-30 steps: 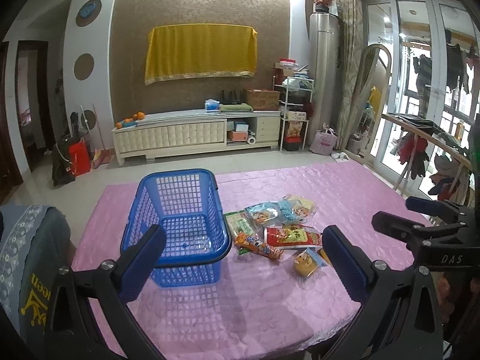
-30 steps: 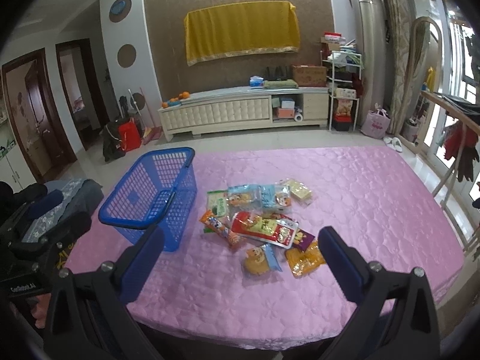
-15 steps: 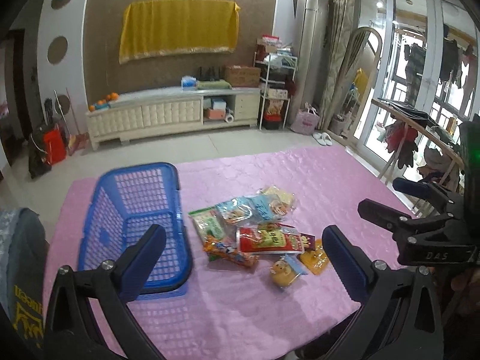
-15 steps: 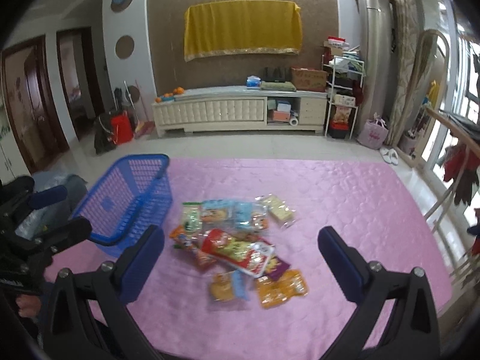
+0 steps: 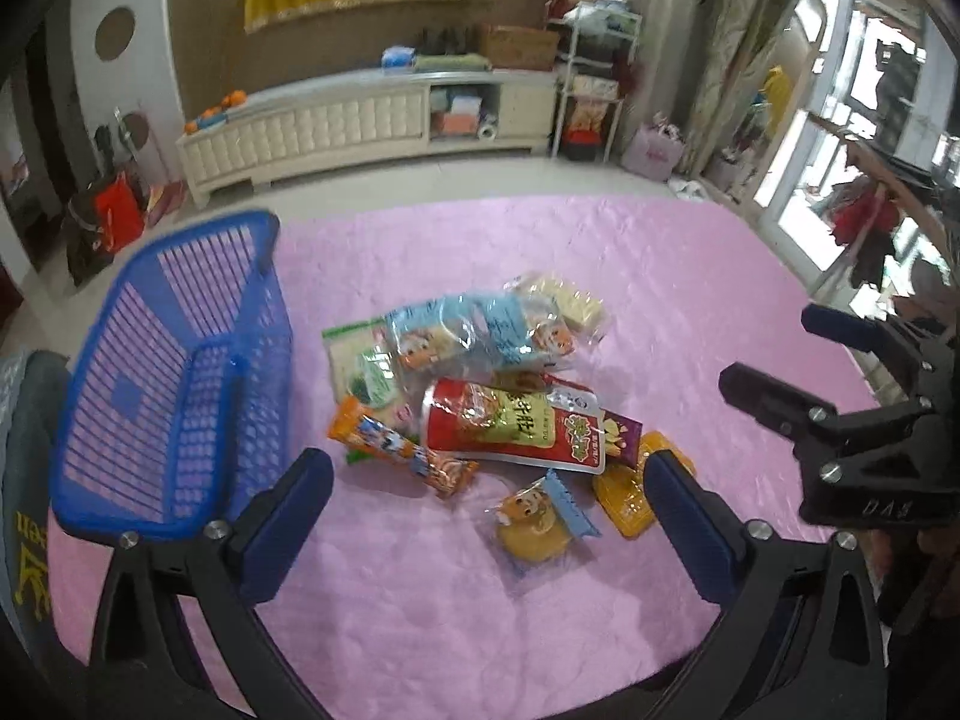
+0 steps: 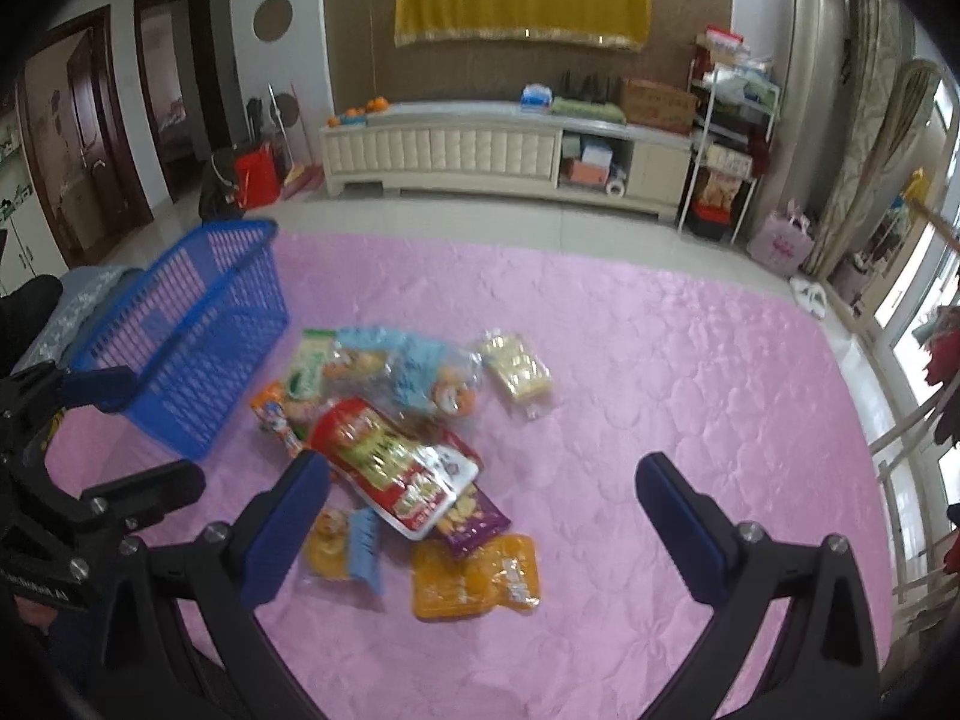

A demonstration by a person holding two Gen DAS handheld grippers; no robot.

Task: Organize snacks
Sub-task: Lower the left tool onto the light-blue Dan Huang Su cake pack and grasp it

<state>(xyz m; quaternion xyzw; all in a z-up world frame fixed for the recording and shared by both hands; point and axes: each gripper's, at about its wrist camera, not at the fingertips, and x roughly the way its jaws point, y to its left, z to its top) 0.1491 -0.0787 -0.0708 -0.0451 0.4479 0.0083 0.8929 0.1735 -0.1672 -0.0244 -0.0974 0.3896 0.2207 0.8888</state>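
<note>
A pile of snack packets lies mid-table on the pink cloth: a red pouch [image 5: 516, 426] [image 6: 384, 462] on top, a pale blue bag [image 5: 480, 336] [image 6: 414, 372], an orange stick pack [image 5: 402, 450], a yellow packet [image 6: 474, 576] [image 5: 624, 495] and a small bear-print snack [image 5: 534, 519] [image 6: 339, 546]. An empty blue basket [image 5: 174, 372] [image 6: 192, 324] stands left of the pile. My left gripper [image 5: 489, 510] hovers open over the near edge of the pile. My right gripper [image 6: 480, 516] hangs open above the yellow packet, holding nothing.
The pink table [image 6: 660, 360] stretches bare to the right of the pile. A grey cloth-covered chair back [image 5: 24, 420] stands at the table's left edge. A white cabinet [image 6: 480, 150] and a shelf rack [image 6: 726, 138] line the far wall across the floor.
Both grippers have moved forward and down toward the snack pile, which now looms larger. The left view swung right, so the basket shifted to the left edge. Both stay open.
</note>
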